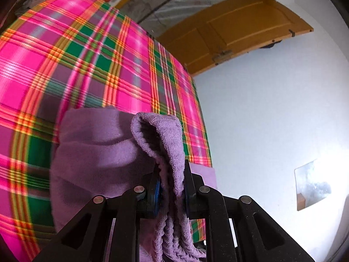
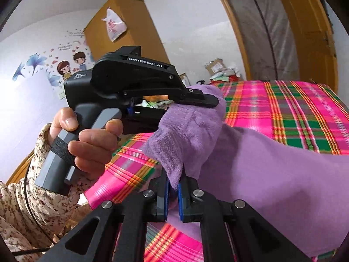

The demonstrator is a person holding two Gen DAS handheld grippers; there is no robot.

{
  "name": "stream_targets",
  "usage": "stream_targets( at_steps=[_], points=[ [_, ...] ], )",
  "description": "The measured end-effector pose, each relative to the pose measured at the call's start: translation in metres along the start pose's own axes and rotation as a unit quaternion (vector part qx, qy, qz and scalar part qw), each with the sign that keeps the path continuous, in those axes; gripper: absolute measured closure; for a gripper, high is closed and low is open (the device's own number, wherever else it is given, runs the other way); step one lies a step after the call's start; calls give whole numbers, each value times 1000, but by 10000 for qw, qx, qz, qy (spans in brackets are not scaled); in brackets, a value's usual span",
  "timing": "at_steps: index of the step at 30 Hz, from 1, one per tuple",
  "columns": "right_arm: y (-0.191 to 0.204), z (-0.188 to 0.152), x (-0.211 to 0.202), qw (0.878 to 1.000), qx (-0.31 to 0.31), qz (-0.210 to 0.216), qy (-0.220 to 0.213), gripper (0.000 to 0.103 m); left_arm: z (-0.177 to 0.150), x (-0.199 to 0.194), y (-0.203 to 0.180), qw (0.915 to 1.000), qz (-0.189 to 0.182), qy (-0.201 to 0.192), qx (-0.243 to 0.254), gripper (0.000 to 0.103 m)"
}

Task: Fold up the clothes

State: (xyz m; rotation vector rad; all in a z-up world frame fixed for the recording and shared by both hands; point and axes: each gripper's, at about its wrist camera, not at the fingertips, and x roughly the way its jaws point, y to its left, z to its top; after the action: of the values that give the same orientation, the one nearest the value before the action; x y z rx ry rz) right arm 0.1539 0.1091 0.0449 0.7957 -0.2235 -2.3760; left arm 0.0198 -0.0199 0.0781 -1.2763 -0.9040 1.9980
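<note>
A purple fleece garment (image 1: pixel 98 152) hangs lifted over the pink plaid bed. My left gripper (image 1: pixel 171 172) is shut on a thick bunched fold of it; fuzzy cloth fills the gap between the pads and drapes down toward the camera. In the right wrist view my right gripper (image 2: pixel 173 182) is shut on a thin corner of the purple garment (image 2: pixel 272 170), which spreads right and low. There too, a hand holds my left gripper (image 2: pixel 209 100) just beyond, its fingers clamped on the bunched cloth close to my right gripper.
The pink, green and orange plaid bed cover (image 1: pixel 65 65) fills the left; white wall and an orange wooden door (image 1: pixel 240 28) stand right. Boxes and clutter (image 2: pixel 220 72) sit beyond the bed. An orange cabinet (image 2: pixel 122 28) with a hanging plastic bag stands by a stickered wall.
</note>
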Motion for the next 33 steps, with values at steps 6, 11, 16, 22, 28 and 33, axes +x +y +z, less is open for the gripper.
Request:
stream_targets(
  at_steps=[6,11,16,22,28,33],
  points=[
    [-23,-13,2,9995,201,-185,186,96,-2,33,0,9995,35,297,-75,86],
    [-39,-24,8,9980,357,-347,400,95,0,56,7,9985,130,504,-141,86],
    [-51,-32,9,9962,544,-444,511,93,-2,68,15,9975,81,628,-310,84],
    [-65,-41,6,9939,808,-467,583,88,-3,69,16,9970,-25,648,-412,79],
    [-78,-43,1,9915,1046,-533,564,80,-3,45,12,9991,-93,364,-217,69],
    [-88,-46,-12,9897,1154,-672,514,74,-7,13,24,9999,60,-53,-105,68]
  ],
)
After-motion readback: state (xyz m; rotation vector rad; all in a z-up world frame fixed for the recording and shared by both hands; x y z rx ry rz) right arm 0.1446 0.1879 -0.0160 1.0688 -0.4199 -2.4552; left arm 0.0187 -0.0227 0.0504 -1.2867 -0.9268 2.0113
